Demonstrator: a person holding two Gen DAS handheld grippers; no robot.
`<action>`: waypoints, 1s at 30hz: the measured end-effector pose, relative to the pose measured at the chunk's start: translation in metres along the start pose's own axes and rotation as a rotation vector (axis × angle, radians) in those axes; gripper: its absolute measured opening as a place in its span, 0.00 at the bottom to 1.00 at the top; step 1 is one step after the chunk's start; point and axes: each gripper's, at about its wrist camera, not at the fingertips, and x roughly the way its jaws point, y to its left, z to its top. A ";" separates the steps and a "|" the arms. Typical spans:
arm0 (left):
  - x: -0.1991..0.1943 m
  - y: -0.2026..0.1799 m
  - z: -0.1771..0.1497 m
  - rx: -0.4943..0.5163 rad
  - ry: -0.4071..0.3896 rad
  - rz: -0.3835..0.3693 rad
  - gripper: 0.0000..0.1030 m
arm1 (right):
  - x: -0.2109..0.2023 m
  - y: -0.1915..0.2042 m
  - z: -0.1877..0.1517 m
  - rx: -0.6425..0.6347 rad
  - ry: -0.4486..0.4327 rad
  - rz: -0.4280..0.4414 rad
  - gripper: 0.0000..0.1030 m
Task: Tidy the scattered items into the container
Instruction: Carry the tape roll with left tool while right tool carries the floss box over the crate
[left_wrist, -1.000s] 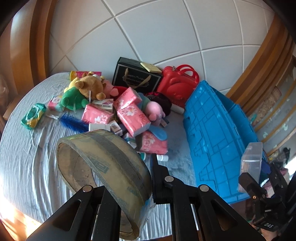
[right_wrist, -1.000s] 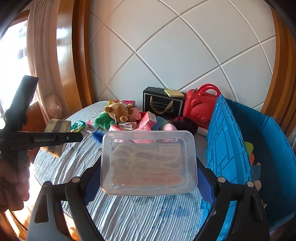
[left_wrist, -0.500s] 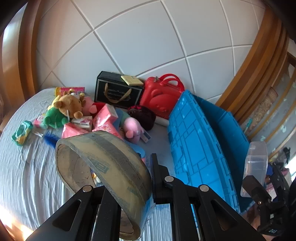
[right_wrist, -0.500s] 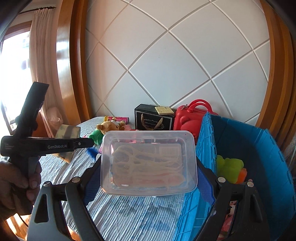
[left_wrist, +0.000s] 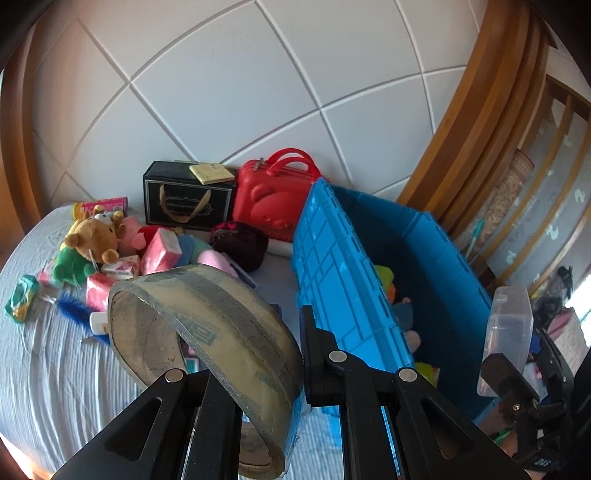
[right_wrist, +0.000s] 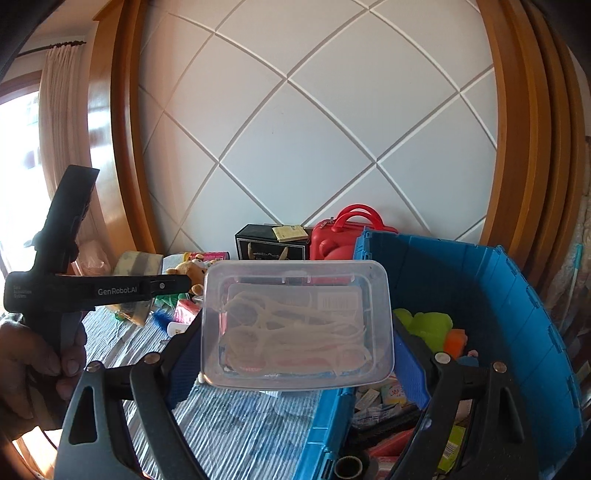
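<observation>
The wide brown roll of packing tape (left_wrist: 207, 332) is pinched by its wall in the left hand-held gripper (left_wrist: 295, 354), jaws tight together on it, held up over the grey cloth-covered worktop (left_wrist: 55, 369) beside the big blue plastic crate (left_wrist: 340, 280). The clear lidded plastic box of white floss picks (right_wrist: 297, 325) is clamped across its width between the wide-set jaws of the right hand-held gripper (right_wrist: 295, 354), at the crate's near wall. Soft toys, pink tissue packs (left_wrist: 162, 251), a black gift box (left_wrist: 188, 201) and a red toy case (left_wrist: 273, 199) lie farther back.
</observation>
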 end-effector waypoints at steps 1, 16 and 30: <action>0.003 -0.008 0.002 0.013 0.003 -0.010 0.09 | -0.002 -0.006 -0.001 0.011 0.000 -0.012 0.86; 0.043 -0.094 0.027 0.149 0.036 -0.165 0.09 | -0.025 -0.074 -0.010 0.098 0.006 -0.194 0.86; 0.076 -0.190 0.029 0.308 0.091 -0.270 0.09 | -0.035 -0.137 -0.030 0.206 0.024 -0.300 0.86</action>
